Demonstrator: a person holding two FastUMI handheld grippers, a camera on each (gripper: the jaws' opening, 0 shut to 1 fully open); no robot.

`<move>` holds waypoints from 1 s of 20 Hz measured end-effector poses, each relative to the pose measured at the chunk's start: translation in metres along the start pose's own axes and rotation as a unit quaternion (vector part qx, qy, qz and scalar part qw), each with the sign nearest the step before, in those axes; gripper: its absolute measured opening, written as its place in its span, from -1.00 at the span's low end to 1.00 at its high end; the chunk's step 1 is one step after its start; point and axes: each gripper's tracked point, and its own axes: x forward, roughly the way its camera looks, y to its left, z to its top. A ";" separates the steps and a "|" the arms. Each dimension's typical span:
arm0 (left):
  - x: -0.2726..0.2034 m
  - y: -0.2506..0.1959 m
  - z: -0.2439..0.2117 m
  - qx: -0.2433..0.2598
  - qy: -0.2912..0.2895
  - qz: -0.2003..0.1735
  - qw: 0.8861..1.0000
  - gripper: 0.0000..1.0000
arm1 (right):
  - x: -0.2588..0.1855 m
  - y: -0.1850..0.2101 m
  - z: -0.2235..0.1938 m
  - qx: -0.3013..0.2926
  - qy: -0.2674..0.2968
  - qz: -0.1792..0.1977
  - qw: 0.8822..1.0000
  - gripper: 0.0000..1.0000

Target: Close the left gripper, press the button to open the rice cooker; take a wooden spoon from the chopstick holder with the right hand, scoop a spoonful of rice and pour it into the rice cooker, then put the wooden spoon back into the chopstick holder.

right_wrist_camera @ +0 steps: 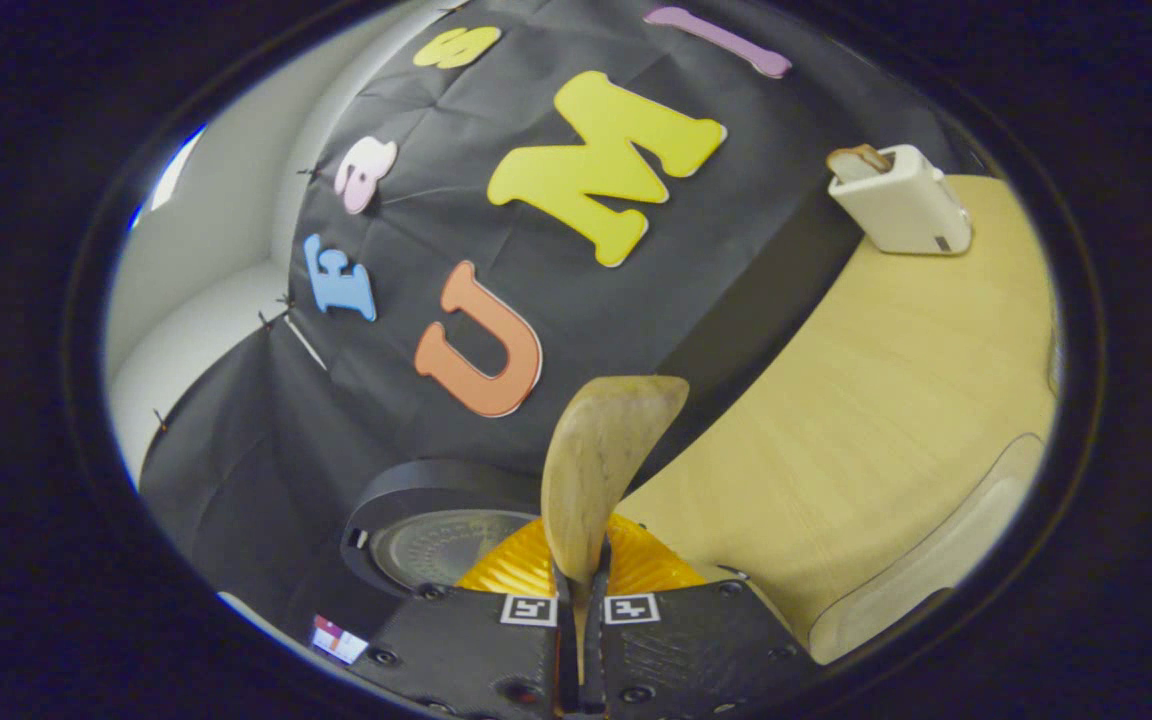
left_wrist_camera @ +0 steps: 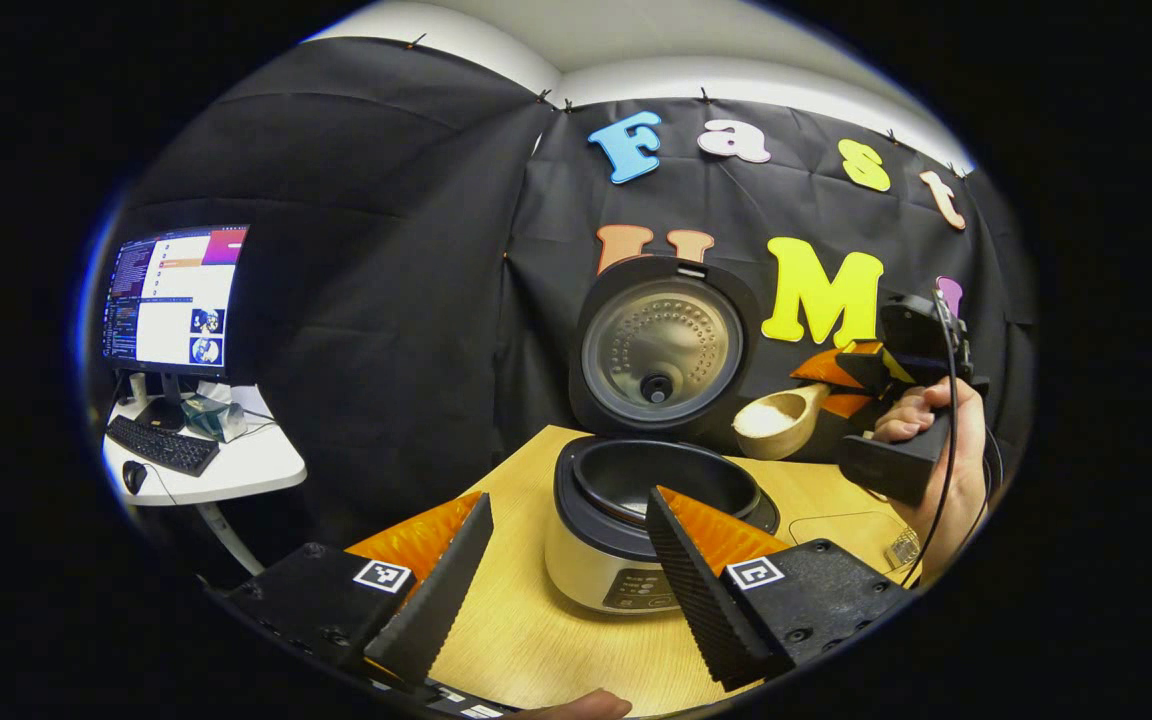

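I see the rice cooker [left_wrist_camera: 636, 530] on the wooden counter [left_wrist_camera: 516, 620] with its lid [left_wrist_camera: 661, 345] standing upright and the inner pot empty and dark. My left hand-held gripper [left_wrist_camera: 561, 560] hangs released just in front of the cooker, its 2 fingers spread wide to either side of the body. My right hand-held gripper [right_wrist_camera: 581, 620] is clenched on the handle of the wooden spoon [right_wrist_camera: 601, 470]; in the left gripper view the spoon bowl [left_wrist_camera: 781, 420] carries white rice and sits above the counter, just right of the open pot, with a hand [left_wrist_camera: 946, 450] behind it. A white toaster [right_wrist_camera: 901, 200] stands at the counter's far end.
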 end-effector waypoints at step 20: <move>-0.002 0.016 -0.004 0.003 0.009 0.019 1.000 0.96 | 0.012 0.056 -0.041 -0.334 0.008 -0.011 0.943 -0.95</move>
